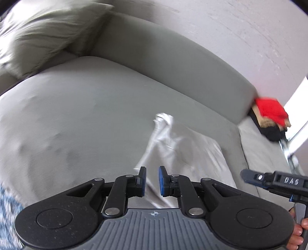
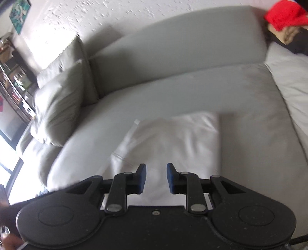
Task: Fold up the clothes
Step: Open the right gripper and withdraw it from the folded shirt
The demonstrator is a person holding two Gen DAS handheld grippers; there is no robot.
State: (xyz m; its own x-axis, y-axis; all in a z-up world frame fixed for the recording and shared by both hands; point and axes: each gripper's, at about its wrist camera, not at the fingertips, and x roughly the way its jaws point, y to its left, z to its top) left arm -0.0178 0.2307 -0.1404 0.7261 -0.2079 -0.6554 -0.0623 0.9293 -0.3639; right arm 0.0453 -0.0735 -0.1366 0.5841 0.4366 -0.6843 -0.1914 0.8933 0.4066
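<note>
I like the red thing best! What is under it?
The red cloth tops a small pile: a tan folded piece under it, then something black, all on the grey sofa. Anything hidden deeper can't be seen.

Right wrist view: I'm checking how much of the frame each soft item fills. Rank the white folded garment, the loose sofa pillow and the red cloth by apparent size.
1. white folded garment, though it lies nearest the camera, which enlarges it
2. sofa pillow
3. red cloth, far off and partly cropped by the frame edge
</note>
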